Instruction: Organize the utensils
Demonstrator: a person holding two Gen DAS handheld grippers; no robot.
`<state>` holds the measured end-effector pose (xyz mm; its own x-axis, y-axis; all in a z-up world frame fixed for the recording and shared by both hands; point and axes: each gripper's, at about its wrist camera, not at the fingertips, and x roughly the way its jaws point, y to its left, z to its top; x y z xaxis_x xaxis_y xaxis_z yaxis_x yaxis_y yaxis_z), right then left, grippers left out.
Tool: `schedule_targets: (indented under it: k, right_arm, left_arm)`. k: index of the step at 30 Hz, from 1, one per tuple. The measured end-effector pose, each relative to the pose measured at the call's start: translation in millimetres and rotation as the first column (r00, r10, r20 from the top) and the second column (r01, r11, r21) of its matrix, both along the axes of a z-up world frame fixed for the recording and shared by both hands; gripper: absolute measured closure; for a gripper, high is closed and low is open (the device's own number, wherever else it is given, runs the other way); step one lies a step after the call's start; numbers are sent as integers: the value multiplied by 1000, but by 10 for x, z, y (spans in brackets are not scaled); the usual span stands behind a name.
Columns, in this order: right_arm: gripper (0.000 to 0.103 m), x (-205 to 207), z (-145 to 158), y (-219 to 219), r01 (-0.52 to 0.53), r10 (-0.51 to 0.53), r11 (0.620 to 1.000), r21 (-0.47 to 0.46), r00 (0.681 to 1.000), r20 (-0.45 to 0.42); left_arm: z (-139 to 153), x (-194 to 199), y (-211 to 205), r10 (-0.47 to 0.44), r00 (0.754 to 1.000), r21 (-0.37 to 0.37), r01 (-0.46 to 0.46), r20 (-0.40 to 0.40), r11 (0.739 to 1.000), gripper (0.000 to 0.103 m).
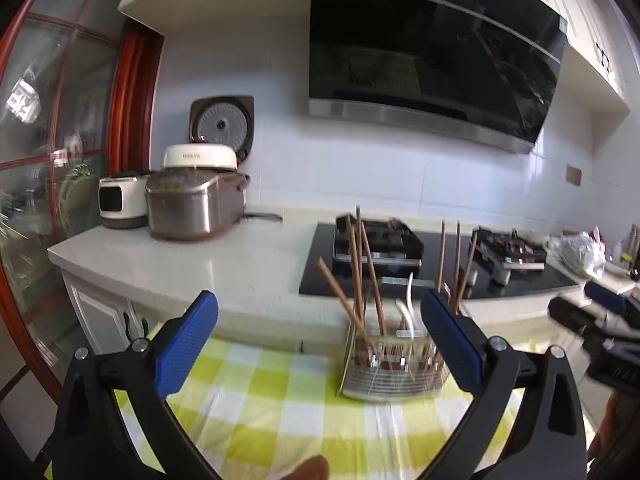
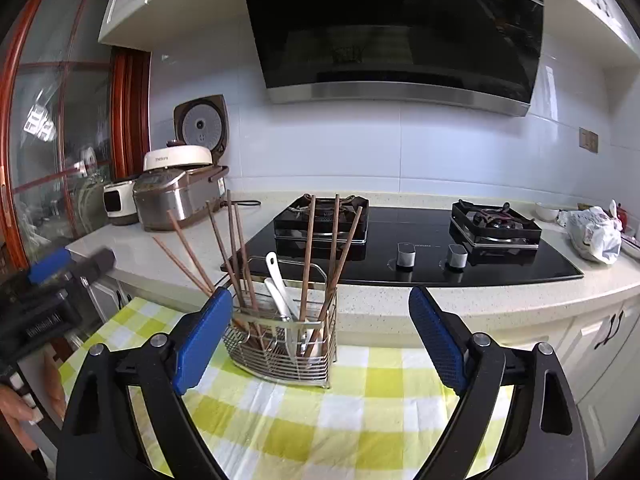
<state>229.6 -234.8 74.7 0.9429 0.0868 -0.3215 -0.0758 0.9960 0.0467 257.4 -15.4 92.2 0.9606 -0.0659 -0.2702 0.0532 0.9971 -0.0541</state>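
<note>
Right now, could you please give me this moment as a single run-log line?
left tool: open, empty | right tool: open, empty | chopsticks and white spoons: upright in wire utensil caddy | caddy: on checked cloth

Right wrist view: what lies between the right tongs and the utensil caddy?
Nothing but bare checkered tablecloth lies between the open right tongs and the wire utensil caddy; the right wrist view shows it clearly.

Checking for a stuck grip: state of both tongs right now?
Left tongs: open, holding nothing; the utensil caddy stands beyond the pads.
Right tongs: open, holding nothing.
</note>
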Motion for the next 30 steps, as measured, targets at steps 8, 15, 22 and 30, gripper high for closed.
schedule_targets:
  k: [8, 15, 22, 30]
  right_arm:
    - [19, -188, -164, 144, -11, 10, 1000, -20, 999, -35]
    - [19, 28, -256, 121, 6, -7, 1000, -7, 996, -91]
    - [19, 32, -226, 84, 15, -15, 1000, -3, 996, -93]
    - [19, -12, -169, 90, 34, -36, 999, -26, 996, -82]
  left_arm:
    - [-206, -226, -110, -36, 999, 102, 34, 13, 994, 4]
    - [-244, -61, -158, -59, 998, 49, 61, -36, 997, 5]
    - [-252, 18, -149, -49, 997, 27, 51, -62, 998, 5]
    - [-199, -8, -230, -71, 996, 50, 73, -52, 996, 5]
